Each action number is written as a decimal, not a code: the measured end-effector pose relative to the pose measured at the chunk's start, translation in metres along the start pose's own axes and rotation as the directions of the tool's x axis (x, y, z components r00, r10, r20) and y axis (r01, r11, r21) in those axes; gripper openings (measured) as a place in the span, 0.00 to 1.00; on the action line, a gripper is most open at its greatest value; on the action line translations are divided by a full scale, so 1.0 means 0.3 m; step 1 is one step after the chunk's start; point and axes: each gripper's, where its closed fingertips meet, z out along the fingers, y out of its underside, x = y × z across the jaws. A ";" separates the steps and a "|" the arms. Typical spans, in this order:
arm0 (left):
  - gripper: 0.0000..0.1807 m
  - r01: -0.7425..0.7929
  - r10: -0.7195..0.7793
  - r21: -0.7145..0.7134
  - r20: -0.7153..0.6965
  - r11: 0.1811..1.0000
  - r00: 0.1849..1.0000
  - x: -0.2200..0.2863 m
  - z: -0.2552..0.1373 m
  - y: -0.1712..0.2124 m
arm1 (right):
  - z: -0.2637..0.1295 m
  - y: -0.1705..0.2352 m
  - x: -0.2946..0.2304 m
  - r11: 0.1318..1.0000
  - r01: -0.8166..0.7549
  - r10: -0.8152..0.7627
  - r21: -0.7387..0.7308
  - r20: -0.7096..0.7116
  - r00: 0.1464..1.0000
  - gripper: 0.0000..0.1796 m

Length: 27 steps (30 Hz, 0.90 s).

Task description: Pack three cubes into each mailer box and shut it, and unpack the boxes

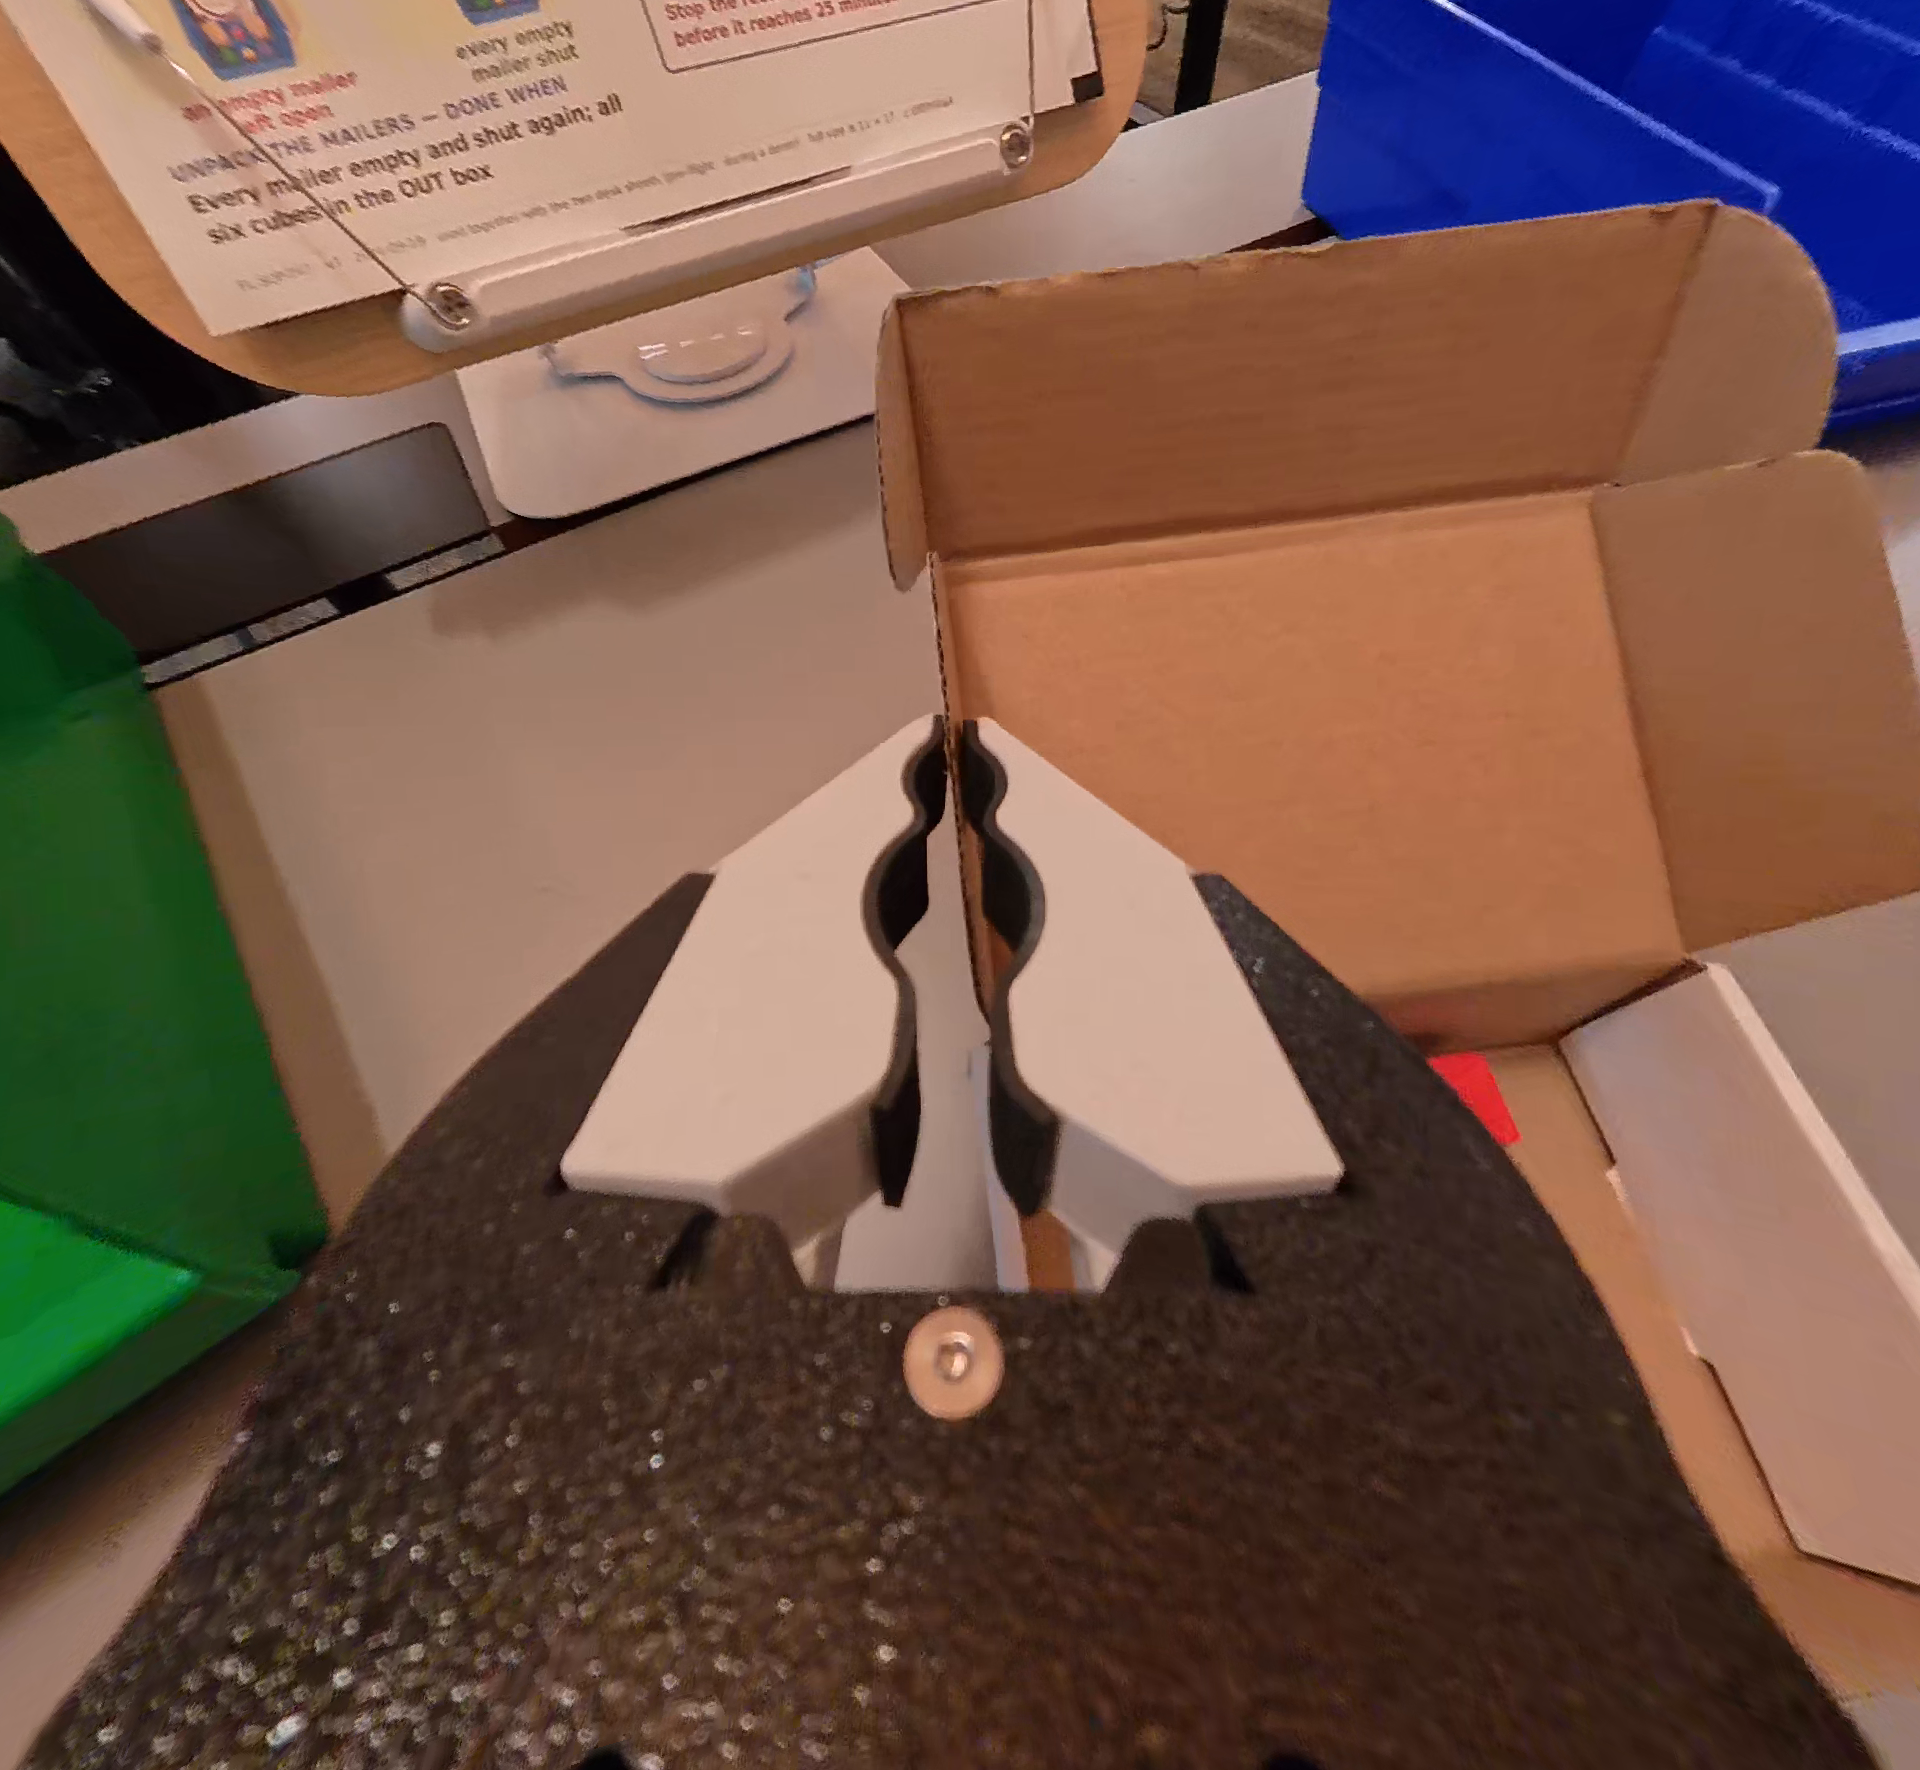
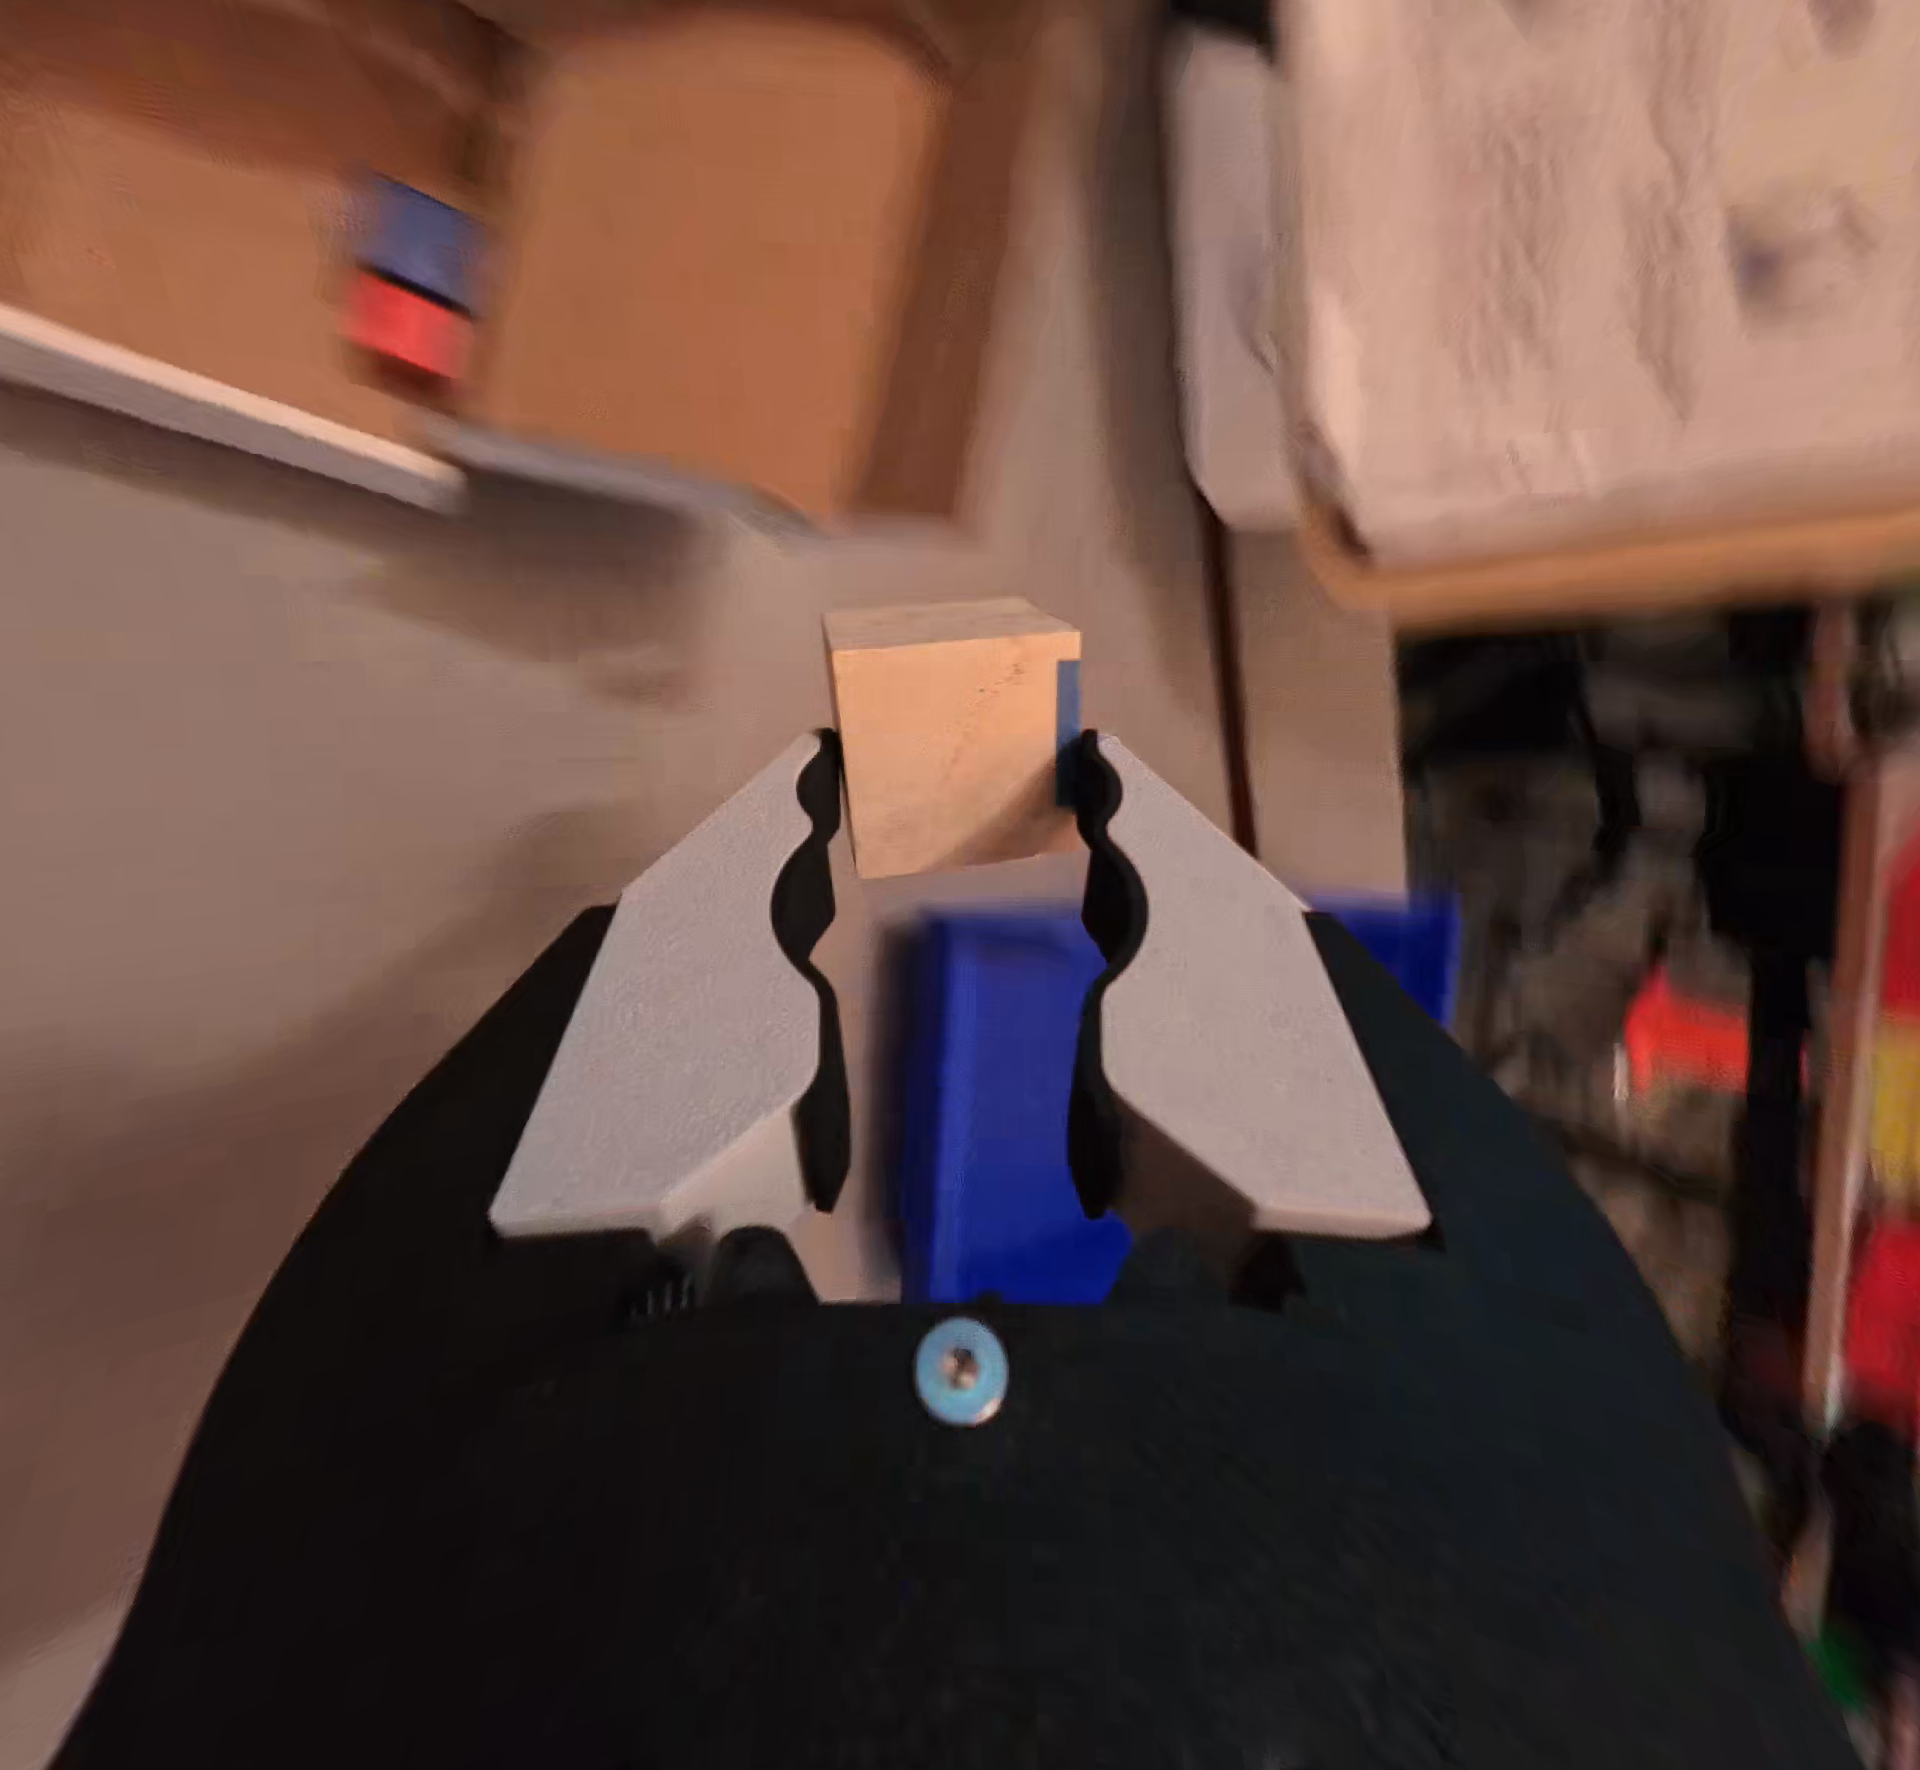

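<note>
In the left wrist view, the left gripper (image 1: 954, 733) is pinching the upright side wall of an open brown mailer box (image 1: 1299, 744) standing on the pale surface (image 1: 582, 733), between a green bin (image 1: 114, 889) and a blue bin (image 1: 1621, 79).

In the blurred right wrist view, the right gripper (image 2: 958, 752) is holding a wooden cube (image 2: 951, 733) between its fingers above the surface, with an open mailer (image 2: 707, 266) containing a blue cube (image 2: 424, 240) and a red cube (image 2: 407, 330) beyond.

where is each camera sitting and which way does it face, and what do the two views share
Left wrist view: sits on the left gripper, looking forward and down over the table at the open mailer box, whose side wall its fingers pinch; green bin left, blue bin behind.
Right wrist view: sits on the right gripper, looking along its fingers, which hold a wooden cube; background motion-blurred.
Shared: the mailer box, holding a red cube, also seen at, and the blue bin.
</note>
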 end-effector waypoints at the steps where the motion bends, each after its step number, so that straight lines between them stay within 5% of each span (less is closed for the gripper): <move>1: 0.00 -0.003 0.003 0.004 0.011 1.000 1.000 -0.006 0.001 -0.001 | -0.001 0.126 0.098 0.991 -0.120 0.114 -0.064 -0.085 0.990 0.25; 4: 0.00 -0.012 0.011 0.017 0.044 1.000 0.999 -0.029 0.011 -0.010 | 0.058 0.471 0.215 0.886 -0.388 0.356 -0.253 -0.165 0.920 0.25; 8: 0.00 -0.024 0.020 0.037 0.104 0.999 0.994 -0.073 0.031 -0.026 | 0.212 0.682 0.189 0.813 -0.424 0.409 -0.399 -0.127 0.904 0.25; 17: 0.00 -0.044 0.033 0.072 0.140 0.996 0.990 -0.089 0.026 -0.031 | 0.429 0.680 0.122 0.889 -0.283 0.344 -0.359 0.118 0.931 0.25; 24: 0.00 -0.048 0.035 0.084 0.152 0.995 0.988 -0.083 0.014 -0.029 | 0.420 0.690 0.030 0.935 0.020 0.111 -0.354 0.346 0.932 0.25; 27: 0.00 -0.062 0.047 0.086 0.166 0.994 0.985 -0.082 0.011 -0.029 | 0.412 0.701 0.016 0.923 -0.010 0.150 -0.385 0.336 0.930 0.25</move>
